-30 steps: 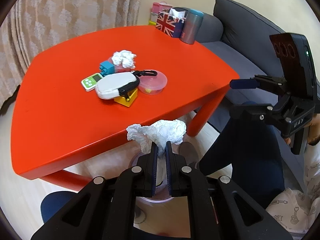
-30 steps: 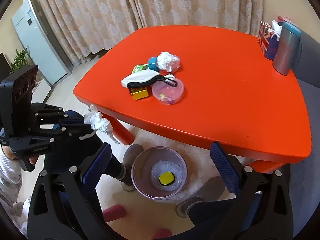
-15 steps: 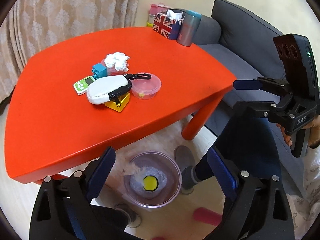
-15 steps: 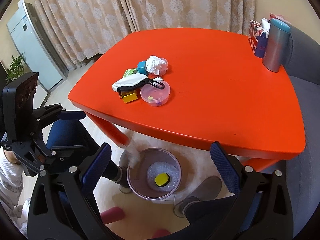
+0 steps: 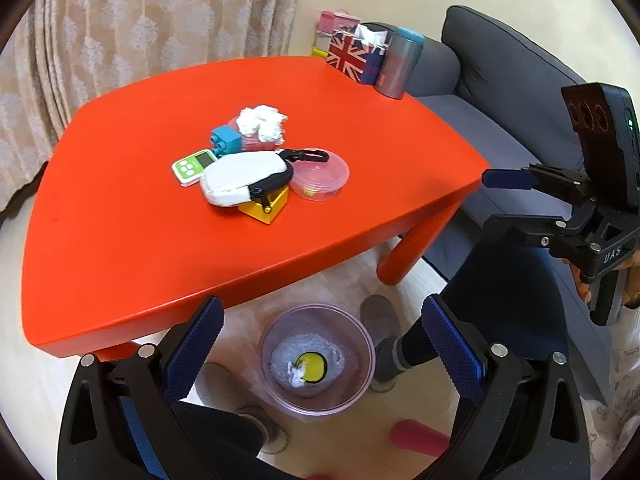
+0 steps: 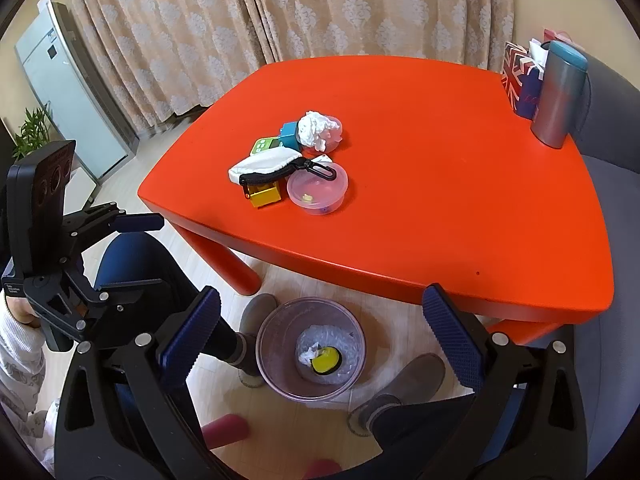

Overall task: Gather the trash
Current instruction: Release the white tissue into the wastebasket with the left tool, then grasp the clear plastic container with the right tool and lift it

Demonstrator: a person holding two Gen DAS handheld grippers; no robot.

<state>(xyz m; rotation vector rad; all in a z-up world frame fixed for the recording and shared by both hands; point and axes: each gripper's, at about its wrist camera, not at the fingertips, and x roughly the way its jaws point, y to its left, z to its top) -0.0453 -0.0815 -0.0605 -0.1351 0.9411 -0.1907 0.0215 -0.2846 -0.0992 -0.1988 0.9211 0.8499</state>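
Note:
A crumpled white tissue [image 5: 262, 121] lies on the red table [image 5: 120, 216] among small items; it also shows in the right wrist view [image 6: 317, 129]. A clear trash bin [image 5: 280, 392] stands on the floor under the table's front edge and holds a tissue wad [image 5: 295, 376] and a yellow object; in the right wrist view the bin [image 6: 272, 364] is below my fingers. My left gripper [image 5: 318, 354] is open and empty above the bin. My right gripper [image 6: 318, 344] is open and empty, also over the bin.
On the table sit a white pouch [image 5: 240, 178], a yellow block [image 5: 266, 206], a clear lidded tub [image 5: 320, 180], a blue block and a green timer. A flag box and a grey tumbler [image 5: 400, 64] stand at the far corner. A grey sofa [image 5: 520, 80] is on the right.
My left gripper opened and let go of the tissue it held. The tissue dropped into the bin on the floor. The right gripper stayed open.

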